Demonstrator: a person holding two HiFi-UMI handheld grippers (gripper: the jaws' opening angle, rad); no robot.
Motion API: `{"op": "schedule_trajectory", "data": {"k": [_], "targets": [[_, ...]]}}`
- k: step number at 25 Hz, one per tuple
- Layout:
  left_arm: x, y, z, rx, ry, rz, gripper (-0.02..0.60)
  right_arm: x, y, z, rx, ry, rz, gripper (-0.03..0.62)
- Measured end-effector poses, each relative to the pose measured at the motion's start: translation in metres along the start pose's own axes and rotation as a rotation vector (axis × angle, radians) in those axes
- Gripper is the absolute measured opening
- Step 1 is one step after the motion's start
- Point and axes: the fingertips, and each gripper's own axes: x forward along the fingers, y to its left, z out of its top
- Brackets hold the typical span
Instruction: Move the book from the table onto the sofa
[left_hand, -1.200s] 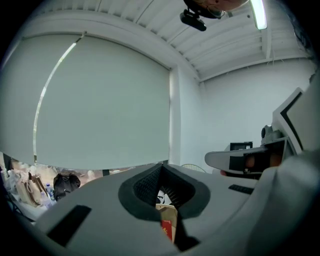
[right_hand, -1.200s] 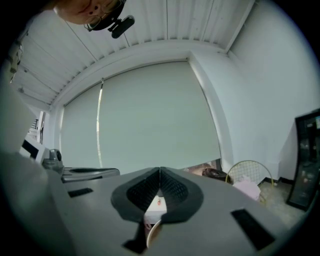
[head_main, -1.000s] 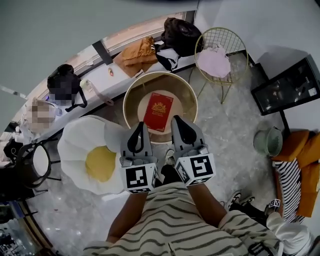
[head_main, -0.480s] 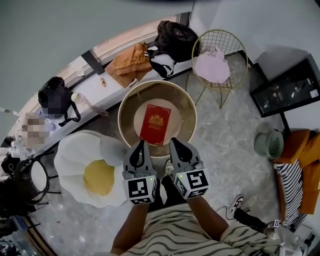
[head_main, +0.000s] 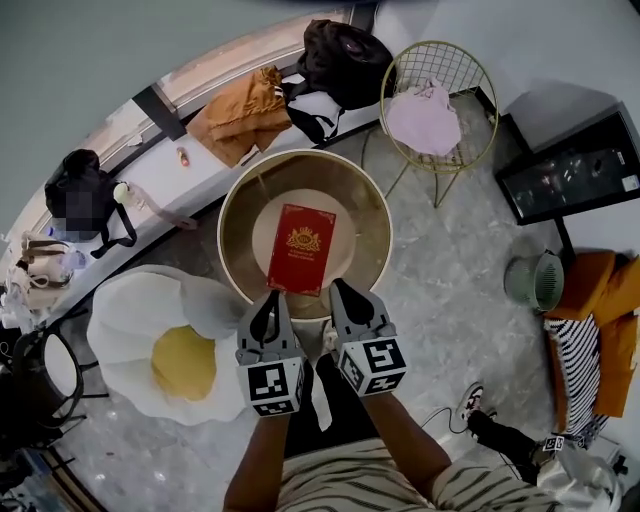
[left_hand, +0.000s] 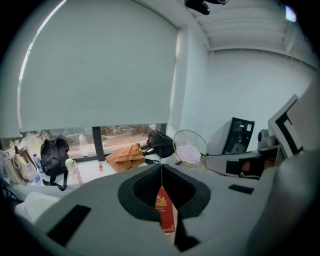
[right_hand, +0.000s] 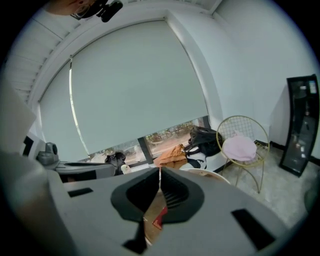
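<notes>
Book (head_main: 301, 249) on table (head_main: 238, 212), chair (head_main: 455, 70) behind, rightward

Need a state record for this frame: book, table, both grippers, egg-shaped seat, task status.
book: red hardcover book with gold emblem, lying flat on the table, not gripped
table: round gold-rimmed table
left gripper: fingers shut, nothing between them, pointing at the book
right gripper: fingers shut, nothing between them, beside the left one
seat: white egg-shaped seat with yellow centre, on the floor left of the table in the head view
status: book not yet picked up
</notes>
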Motion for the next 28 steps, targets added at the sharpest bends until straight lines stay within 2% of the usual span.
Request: {"op": "schedule_trajectory", "data": {"k": [5, 10, 16, 22, 28], "targets": [[0.026, 0.005, -0.028, 0.014, 0.025, -0.022, 0.006, 0.027, -0.015, -0.036, 0.034, 0.04, -0.042, 0.015], [0.047, 0.013, -0.072, 0.019, 0.077, -0.049, 0.006, 0.053, -0.018, -0.073, 0.036, 0.086, -0.036, 0.015], [0.071, 0.018, -0.128, -0.017, 0.15, -0.09, 0.006, 0.081, -0.027, -0.117, 0.051, 0.147, -0.051, 0.015], [0.104, 0.031, -0.166, -0.002, 0.215, -0.133, 0.006, 0.107, -0.047, -0.163, 0.1, 0.228, -0.088, 0.018], [0.13, 0.049, -0.206, -0.023, 0.297, -0.139, 0.008, 0.129, -0.071, -0.217, 0.207, 0.329, -0.112, 0.068]]}}
